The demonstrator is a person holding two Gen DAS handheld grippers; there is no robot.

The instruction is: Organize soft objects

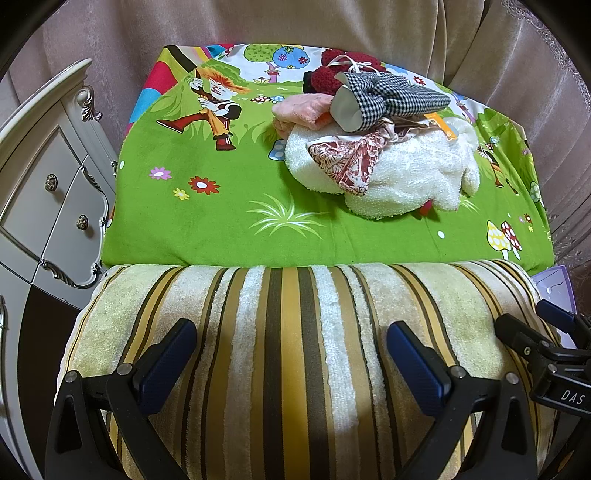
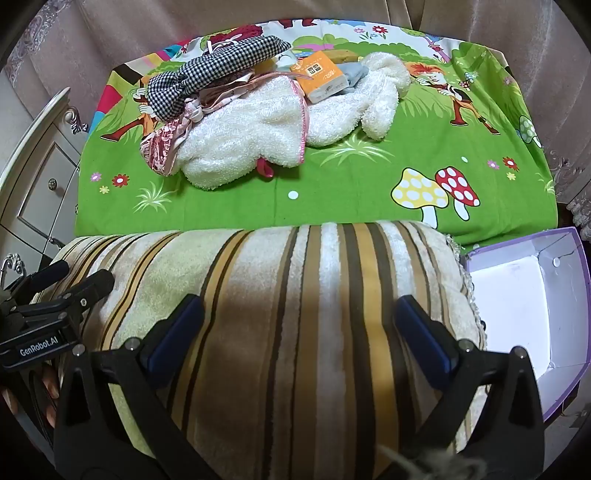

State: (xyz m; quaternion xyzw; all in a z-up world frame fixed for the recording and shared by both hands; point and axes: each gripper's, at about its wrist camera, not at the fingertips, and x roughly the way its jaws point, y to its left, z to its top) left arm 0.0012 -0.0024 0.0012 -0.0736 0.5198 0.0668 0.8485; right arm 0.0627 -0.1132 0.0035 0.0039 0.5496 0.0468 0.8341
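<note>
A pile of soft things lies on the green cartoon sheet (image 1: pixel 207 221): a white fluffy towel (image 1: pixel 406 173), a black-and-white checked cloth (image 1: pixel 391 96), a pink cloth (image 1: pixel 299 110), a dark red knit (image 1: pixel 328 79) and a red patterned cloth (image 1: pixel 351 162). In the right wrist view the towel (image 2: pixel 251 136) carries an orange tissue pack (image 2: pixel 321 75) and the checked cloth (image 2: pixel 214 70). My left gripper (image 1: pixel 291 343) is open over the striped cushion (image 1: pixel 288 332), well short of the pile. My right gripper (image 2: pixel 299 317) is open over the same cushion (image 2: pixel 295 295).
A white ornate cabinet (image 1: pixel 44 192) stands at the left. An open purple box with a white inside (image 2: pixel 524 295) sits to the right of the cushion. Beige curtains (image 1: pixel 295 22) hang behind. The right gripper shows at the right edge of the left wrist view (image 1: pixel 546 343).
</note>
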